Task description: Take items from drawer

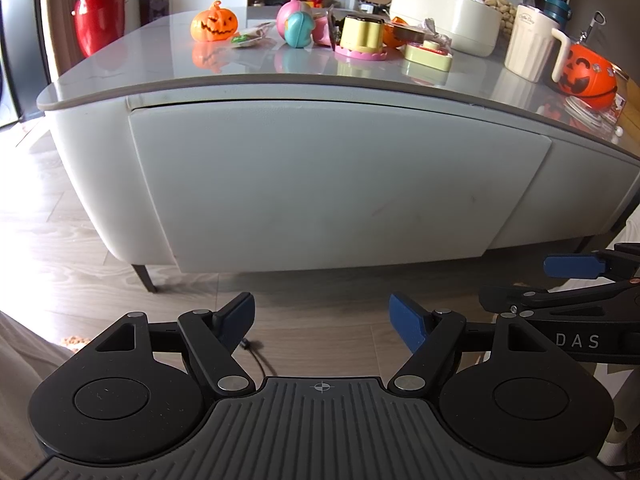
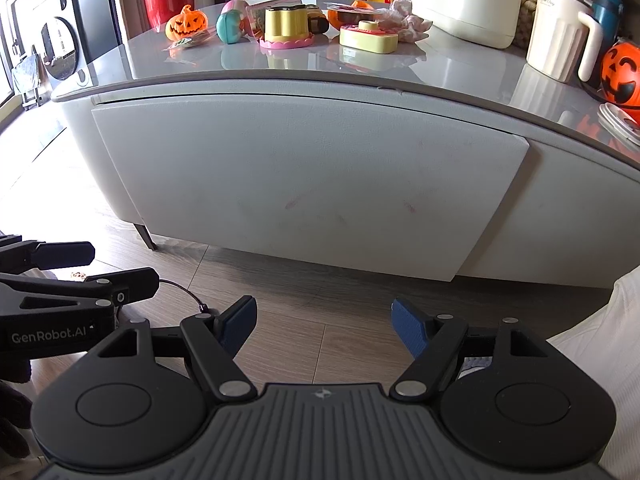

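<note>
The drawer front [image 1: 328, 184] is a wide pale grey panel under the tabletop, pushed flush with the cabinet; in the right wrist view the same drawer front [image 2: 304, 176] fills the middle. My left gripper [image 1: 322, 322] hovers over the wooden floor well short of the panel, open, nothing between its blue pads. My right gripper [image 2: 324, 326] stands likewise open and empty, beside the left one. The drawer's contents are hidden.
On the glossy tabletop [image 1: 168, 64] stand a small orange pumpkin [image 1: 214, 22], a teal toy [image 1: 300, 30], a yellow tin [image 1: 362, 34], a white pitcher [image 1: 534, 44], an orange pumpkin bucket [image 1: 586, 76] and a cream container [image 1: 444, 16]. A cabinet leg [image 1: 144, 278] stands at the left. A thin cable [image 2: 188, 294] lies on the floor.
</note>
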Tool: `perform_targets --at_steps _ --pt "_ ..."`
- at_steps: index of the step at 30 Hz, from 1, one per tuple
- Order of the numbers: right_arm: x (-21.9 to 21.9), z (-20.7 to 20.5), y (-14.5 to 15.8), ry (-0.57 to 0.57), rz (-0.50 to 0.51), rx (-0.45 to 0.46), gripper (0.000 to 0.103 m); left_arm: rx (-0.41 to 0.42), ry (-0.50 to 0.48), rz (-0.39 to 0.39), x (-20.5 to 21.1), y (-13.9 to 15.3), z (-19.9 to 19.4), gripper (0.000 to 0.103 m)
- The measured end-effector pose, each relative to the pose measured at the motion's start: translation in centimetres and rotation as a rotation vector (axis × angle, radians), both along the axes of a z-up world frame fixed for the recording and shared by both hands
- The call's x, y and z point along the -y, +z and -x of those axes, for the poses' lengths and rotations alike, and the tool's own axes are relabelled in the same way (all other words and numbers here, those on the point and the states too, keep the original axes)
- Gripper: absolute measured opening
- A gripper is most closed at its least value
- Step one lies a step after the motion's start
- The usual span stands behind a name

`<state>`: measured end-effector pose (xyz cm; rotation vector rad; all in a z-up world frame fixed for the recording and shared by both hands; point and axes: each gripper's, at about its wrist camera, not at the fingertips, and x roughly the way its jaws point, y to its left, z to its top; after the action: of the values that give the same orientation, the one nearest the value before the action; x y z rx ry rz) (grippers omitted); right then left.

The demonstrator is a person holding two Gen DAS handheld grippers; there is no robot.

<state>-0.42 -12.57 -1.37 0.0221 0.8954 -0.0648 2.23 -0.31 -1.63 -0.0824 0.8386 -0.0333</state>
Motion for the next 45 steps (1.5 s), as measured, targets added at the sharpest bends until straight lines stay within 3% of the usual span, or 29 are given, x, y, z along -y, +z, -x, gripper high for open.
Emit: perform_targets --at_steps 38,40,42,43,45 --pt "0.08 0.09 -0.10 -0.003 -0.003 -0.004 0.075 -0.001 0.008 0.012 -0.17 -0.01 -0.09 0.079" --pt "0.09 0.09 -0.10 -0.005 -0.004 -0.004 0.075 0.002 0.009 0.041 -0.37 0.12 -0.18 0.074" --pt "0.11 0.12 -0.12 -0.009 -0.006 -0.004 0.075 -0.002 0.000 0.070 -0.43 0.20 -0.32 0.050" --pt "0.15 0.13 -0.12 -0.011 -0.010 -0.004 0.075 -0.005 -0.012 0.080 -0.29 0.21 -0.44 0.043" --pt "0.49 0.21 0.10 -0.026 -0.028 0.005 0.075 0.002 -0.036 0.100 0.06 0.43 -0.59 0.014"
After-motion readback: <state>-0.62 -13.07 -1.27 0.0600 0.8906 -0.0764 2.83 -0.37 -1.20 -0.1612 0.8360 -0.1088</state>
